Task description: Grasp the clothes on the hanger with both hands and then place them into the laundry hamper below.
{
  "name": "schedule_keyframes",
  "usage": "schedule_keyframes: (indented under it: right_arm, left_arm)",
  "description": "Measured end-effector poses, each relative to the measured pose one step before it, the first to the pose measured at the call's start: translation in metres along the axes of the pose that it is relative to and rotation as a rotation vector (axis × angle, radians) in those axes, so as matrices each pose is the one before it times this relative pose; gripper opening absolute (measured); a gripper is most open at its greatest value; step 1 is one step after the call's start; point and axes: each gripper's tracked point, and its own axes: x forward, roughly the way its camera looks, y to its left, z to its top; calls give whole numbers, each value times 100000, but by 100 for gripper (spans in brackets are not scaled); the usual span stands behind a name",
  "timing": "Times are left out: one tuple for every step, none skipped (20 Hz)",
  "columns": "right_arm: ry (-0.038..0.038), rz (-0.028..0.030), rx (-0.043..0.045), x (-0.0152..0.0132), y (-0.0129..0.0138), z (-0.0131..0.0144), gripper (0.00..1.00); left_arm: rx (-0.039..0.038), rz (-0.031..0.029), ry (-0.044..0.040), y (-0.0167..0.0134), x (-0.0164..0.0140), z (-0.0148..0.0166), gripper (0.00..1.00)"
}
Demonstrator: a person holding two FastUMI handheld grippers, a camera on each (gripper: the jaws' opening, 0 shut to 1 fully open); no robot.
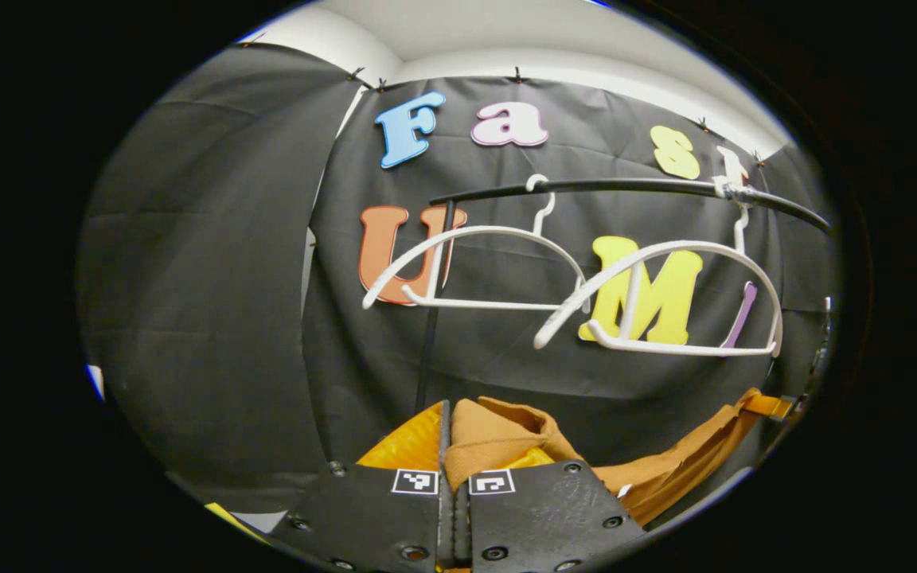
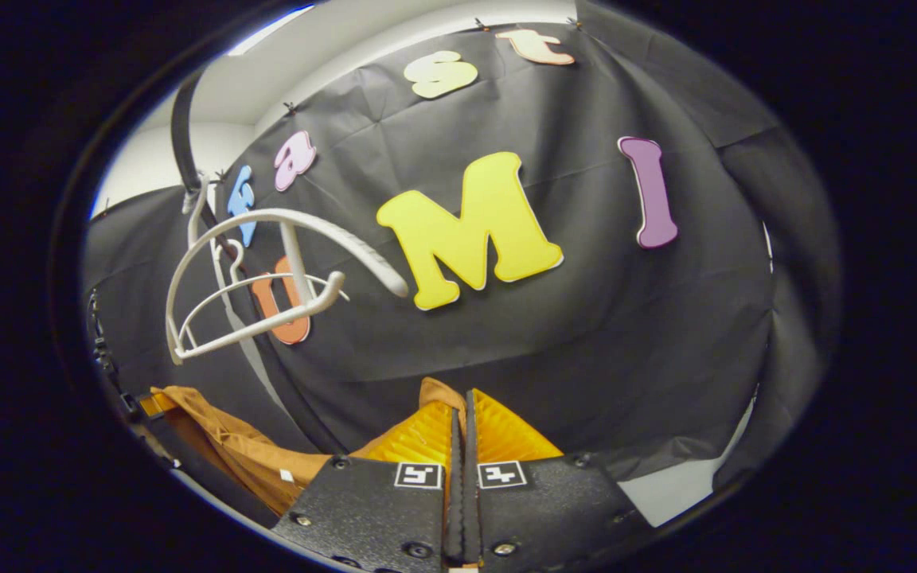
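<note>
Honestly, both the left tool [image 1: 452, 434] and right tool [image 2: 462, 422] are pinched tight on the soft, floppy brown garment [image 1: 498, 434], sagging between them.

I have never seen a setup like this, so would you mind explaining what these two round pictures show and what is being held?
A person holds a handheld two-finger gripper in each hand, and a fisheye camera rides on each one, looking forward along its fingers. The left gripper view shows the left gripper at the bottom, its fingers closed on a brown garment. The right gripper view shows the right gripper, also closed on that cloth, which trails off to the side. So both hands pinch the same piece of clothing, stretched between them. Above hang two white hangers on a black rail, both bare, so the garment is already off. The black cloth behind is the booth's wall. The laundry hamper below is out of view.
</note>
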Motion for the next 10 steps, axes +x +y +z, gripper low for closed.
schedule_keyframes:
  right_arm:
    - [-488, 933, -689, -800, 732, 100, 4]
    - [-520, 1147, -593, -666, 828, 185, 4]
    - [96, 1345, -946, -602, 903, 128, 4]
    - [-102, 1950, -294, -754, 1162, 119, 4]
    - [-445, 1220, -355, -887, 1048, 168, 4]
    - [-524, 1856, -506, -804, 1299, 223, 3]
    - [-454, 1932, -648, -721, 1488, 143, 4]
    - [-134, 2427, -803, -716, 1647, 112, 4]
    - [60, 2254, -459, -467, 1459, -31, 3]
    - [-32, 2148, -518, -515, 1681, 37, 3]
  left_arm:
    - [121, -555, -461, -272, -418, 321, 5]
    - [189, -887, -482, -447, -543, 347, 0]
    - [853, -352, -126, -393, -518, 205, 5]
    - [647, -1093, 224, -622, -530, 181, 0]
    - [642, -680, -50, -479, -472, 167, 0]
    - [389, -1023, 95, -409, -498, 174, 0]
    - [202, -1259, 558, -519, -554, -21, 0]
    - [-56, -1715, 49, -644, -454, 46, 0]
    - [-351, -1553, 508, -685, -591, -2, 0]
    - [-537, -1738, 402, -776, -334, 43, 0]
